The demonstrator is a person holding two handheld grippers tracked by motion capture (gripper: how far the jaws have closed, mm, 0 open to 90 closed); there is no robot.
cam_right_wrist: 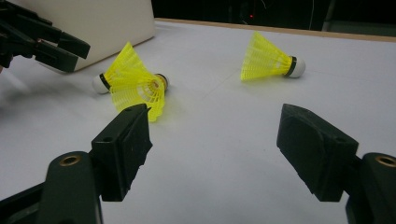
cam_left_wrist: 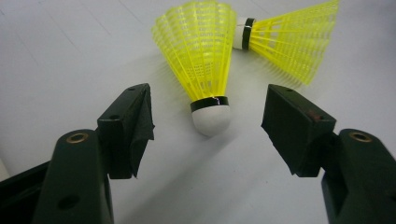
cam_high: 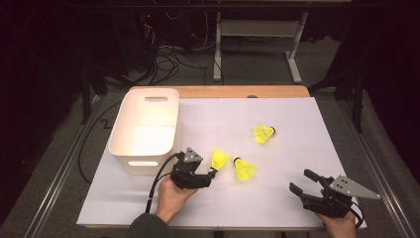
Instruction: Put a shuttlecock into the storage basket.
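Where skirts overlap, second shuttlecock (cam_left_wrist: 299,39) partly hidden behind first shuttlecock (cam_left_wrist: 205,65).

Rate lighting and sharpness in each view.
High view: white table sheet bright, surrounding room dark, white bin interior glares. Left gripper view: nearest yellow shuttlecock sharp, open left gripper softly blurred. Right gripper view: far shuttlecock clear, slight haze.
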